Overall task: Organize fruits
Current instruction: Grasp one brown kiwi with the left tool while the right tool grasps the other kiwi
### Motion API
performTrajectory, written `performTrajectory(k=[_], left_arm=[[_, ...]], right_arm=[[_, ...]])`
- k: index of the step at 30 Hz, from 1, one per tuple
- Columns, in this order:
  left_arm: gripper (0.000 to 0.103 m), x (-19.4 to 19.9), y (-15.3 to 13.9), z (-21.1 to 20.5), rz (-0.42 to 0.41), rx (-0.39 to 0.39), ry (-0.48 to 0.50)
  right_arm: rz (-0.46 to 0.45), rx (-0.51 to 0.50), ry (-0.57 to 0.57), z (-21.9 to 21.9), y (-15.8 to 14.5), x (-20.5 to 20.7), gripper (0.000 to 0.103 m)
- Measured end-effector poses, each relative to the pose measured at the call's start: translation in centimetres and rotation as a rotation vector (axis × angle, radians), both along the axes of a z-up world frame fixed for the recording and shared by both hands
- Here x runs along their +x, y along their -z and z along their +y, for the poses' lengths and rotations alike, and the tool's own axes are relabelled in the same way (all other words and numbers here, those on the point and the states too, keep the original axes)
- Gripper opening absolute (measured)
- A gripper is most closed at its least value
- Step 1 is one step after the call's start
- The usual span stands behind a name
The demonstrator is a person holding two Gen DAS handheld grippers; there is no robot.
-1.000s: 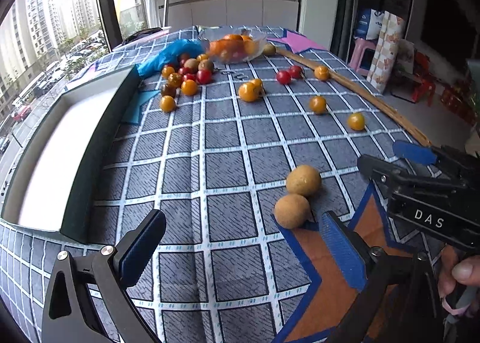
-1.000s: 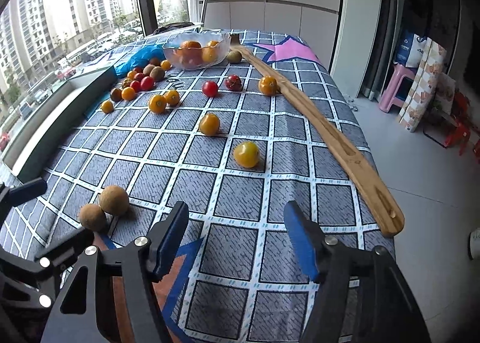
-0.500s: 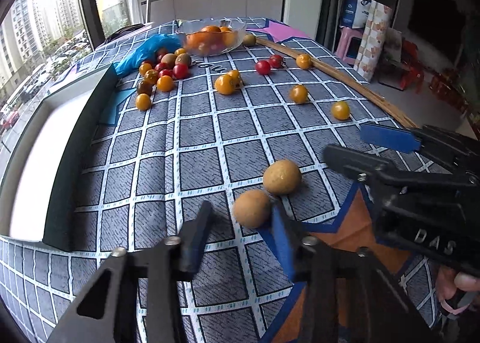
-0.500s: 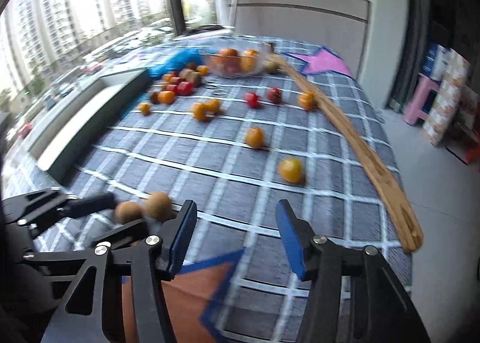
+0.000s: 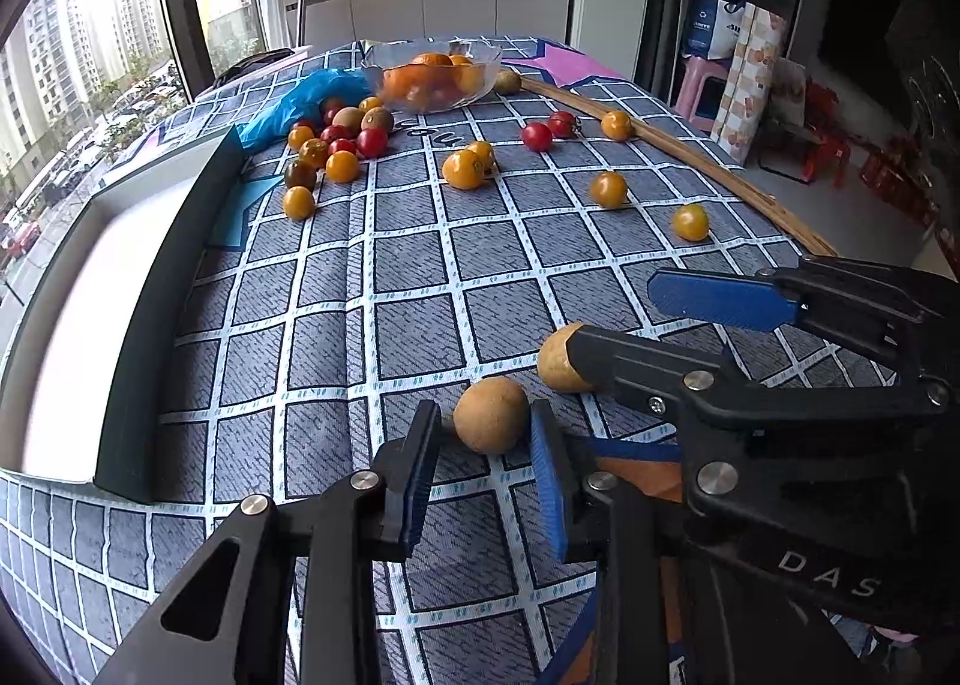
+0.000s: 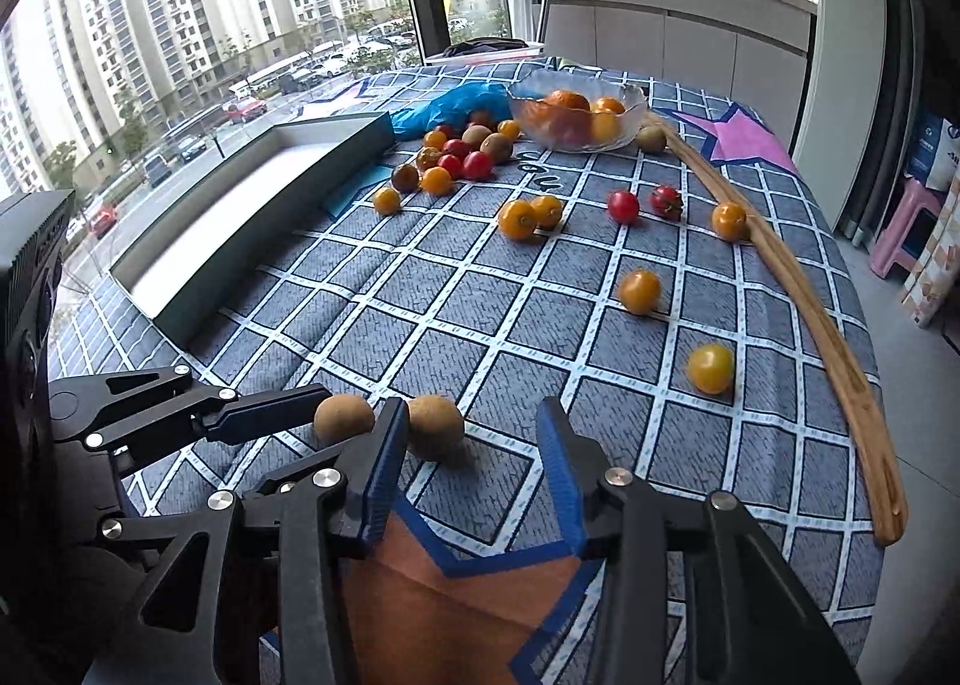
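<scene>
The left gripper (image 5: 486, 463) tilts down at the cloth (image 5: 420, 277), its jaws closing around a brown fruit (image 5: 491, 414), pads not yet pressing. Just right, the right gripper (image 6: 474, 463) slants down too, jaws closing around the second fruit (image 6: 435, 426), gripping nothing.

Your left gripper (image 5: 486, 454) stood nearest, with one round fruit (image 5: 491, 414) between its closing jaws. A second round fruit (image 5: 558, 358) lay just right of it and a little farther off, between the closing jaws of your right gripper (image 6: 471, 448). On the cloth (image 5: 384, 289) to the left sat the tray (image 5: 150, 289). Loose tomatoes (image 5: 462, 169) lay scattered beyond, a cluster of them (image 5: 336, 145) at the tray's far end. The bowl (image 5: 432, 76) stood at the far edge, fruit in it. The wooden strip (image 6: 804, 313) ran along the right side.
</scene>
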State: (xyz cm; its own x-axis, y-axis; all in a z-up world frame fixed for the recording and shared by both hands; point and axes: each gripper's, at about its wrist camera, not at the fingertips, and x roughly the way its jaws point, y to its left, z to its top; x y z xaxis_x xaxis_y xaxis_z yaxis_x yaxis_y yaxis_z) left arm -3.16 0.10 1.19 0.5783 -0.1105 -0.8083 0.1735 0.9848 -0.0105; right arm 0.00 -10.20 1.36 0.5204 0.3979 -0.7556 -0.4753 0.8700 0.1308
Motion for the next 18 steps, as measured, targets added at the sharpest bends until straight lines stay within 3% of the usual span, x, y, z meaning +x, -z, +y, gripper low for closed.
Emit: performTrajectory(k=[10, 12, 16, 17, 18], left_arm=[[0.033, -0.2, 0.0, 0.1, -0.001, 0.005, -0.009], [0.033, -0.2, 0.0, 0.1, 0.004, -0.006, -0.002], [0.033, -0.6, -0.1, -0.2, 0.009, -0.012, 0.017], [0.048, -0.7, -0.1, -0.2, 0.011, -0.011, 0.017], [0.077, -0.8, -0.2, -0.2, 0.008, -0.011, 0.012]], right_arm=[[0.01, 0.058, 0.041, -1.2, -0.1, -0.1, 0.049], [0.007, 0.075, 0.054, -1.6, -0.4, -0.3, 0.057], [-0.008, 0.088, 0.076, -2.2, -1.0, -0.8, 0.059], [-0.01, 0.09, 0.084, -2.4, -1.1, -0.8, 0.06], [-0.012, 0.09, 0.089, -2.5, -1.1, -0.9, 0.06]])
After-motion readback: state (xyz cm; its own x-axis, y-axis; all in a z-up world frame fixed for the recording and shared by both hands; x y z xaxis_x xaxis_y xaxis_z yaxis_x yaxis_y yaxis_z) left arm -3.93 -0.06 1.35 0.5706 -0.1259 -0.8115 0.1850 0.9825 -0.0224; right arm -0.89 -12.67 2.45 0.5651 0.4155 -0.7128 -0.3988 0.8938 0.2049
